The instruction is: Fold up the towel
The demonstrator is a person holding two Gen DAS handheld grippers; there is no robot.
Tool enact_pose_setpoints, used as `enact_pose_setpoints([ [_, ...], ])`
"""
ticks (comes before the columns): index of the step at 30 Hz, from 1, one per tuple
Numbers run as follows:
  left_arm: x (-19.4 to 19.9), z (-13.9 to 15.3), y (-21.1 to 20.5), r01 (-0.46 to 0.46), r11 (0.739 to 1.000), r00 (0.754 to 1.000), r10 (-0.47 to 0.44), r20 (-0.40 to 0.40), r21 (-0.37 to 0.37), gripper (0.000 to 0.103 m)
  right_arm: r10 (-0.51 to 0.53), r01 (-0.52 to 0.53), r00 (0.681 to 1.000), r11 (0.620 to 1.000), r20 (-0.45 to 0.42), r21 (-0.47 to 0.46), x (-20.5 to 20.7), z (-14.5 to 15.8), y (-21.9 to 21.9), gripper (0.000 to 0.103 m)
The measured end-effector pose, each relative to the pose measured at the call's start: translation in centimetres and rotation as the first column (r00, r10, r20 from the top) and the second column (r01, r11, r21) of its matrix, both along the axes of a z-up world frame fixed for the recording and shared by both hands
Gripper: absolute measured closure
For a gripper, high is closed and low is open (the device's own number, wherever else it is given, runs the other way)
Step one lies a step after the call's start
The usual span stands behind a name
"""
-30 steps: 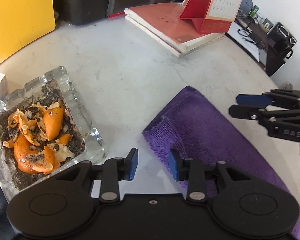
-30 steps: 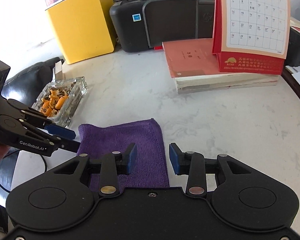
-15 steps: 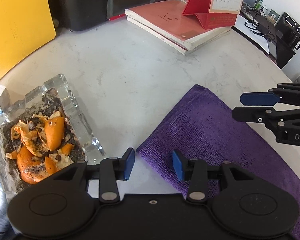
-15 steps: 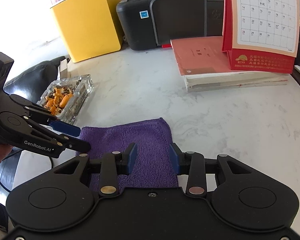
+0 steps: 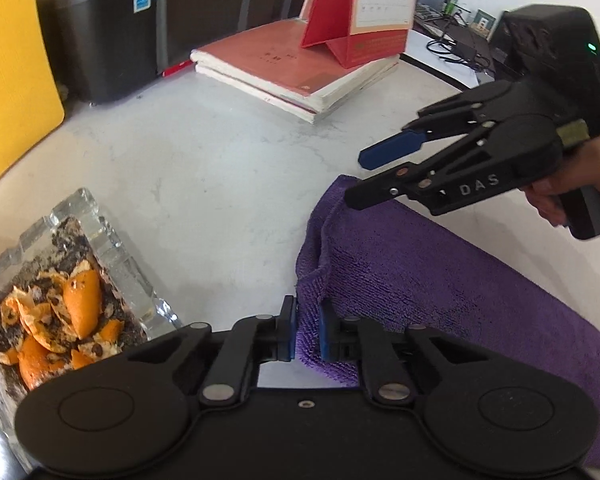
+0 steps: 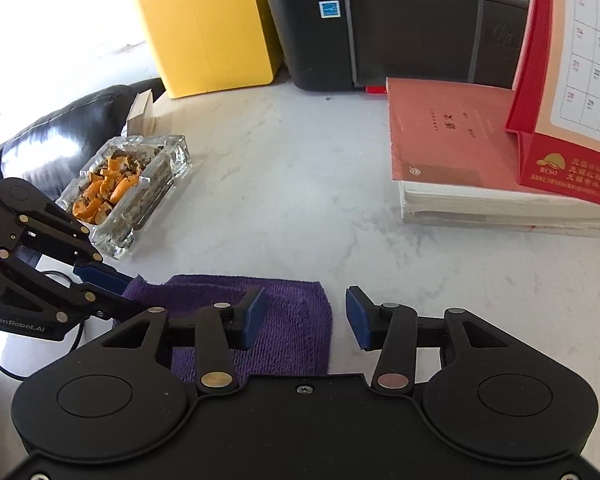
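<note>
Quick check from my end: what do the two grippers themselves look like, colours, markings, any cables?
Both are matte black linkage grippers with blue finger pads and round metal pivot pins. The left gripper carries white "GenRobot.AI" lettering and trails a thin black cable. The right gripper reads "DAS", has a black pistol-style handle, a boxy top block with a green light, and a black cable.

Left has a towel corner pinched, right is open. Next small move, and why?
Probably lower the right gripper onto the purple towel's other near corner and close. Its jaws are opening with the corner between them, unpressed, while the left gripper is closing on its corner.
</note>
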State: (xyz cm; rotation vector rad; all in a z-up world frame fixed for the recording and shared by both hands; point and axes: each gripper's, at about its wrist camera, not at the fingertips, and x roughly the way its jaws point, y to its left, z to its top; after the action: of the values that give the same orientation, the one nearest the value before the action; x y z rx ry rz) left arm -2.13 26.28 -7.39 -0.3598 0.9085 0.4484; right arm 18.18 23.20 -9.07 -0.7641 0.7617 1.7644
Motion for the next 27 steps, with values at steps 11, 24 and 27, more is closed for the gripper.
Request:
enact_pose_setpoints([
  [11,-0.7,-0.6,-2.1,0.246,0.946,0.967,-0.255,0.019,0.213,0.094,0.224,-0.226,0.971,0.974,0.086,0.009,-1.6,-1.1,0.4,0.044],
  [24,-0.3,-1.8,-1.1,0.25,0.941,0.967,-0.252,-0.023,0.227,0.083,0.346,-0.369,0.896,0.929,0.277,0.033,-4.8,0.3,-1.9,0.095],
  [27,-0.2,-1.9,-0.5,0.231,0.95,0.972,-0.234,-0.01,0.211,0.077,0.339,-0.377,0.893,0.923,0.297,0.08,-4.9,1.5,-3.0,0.095],
])
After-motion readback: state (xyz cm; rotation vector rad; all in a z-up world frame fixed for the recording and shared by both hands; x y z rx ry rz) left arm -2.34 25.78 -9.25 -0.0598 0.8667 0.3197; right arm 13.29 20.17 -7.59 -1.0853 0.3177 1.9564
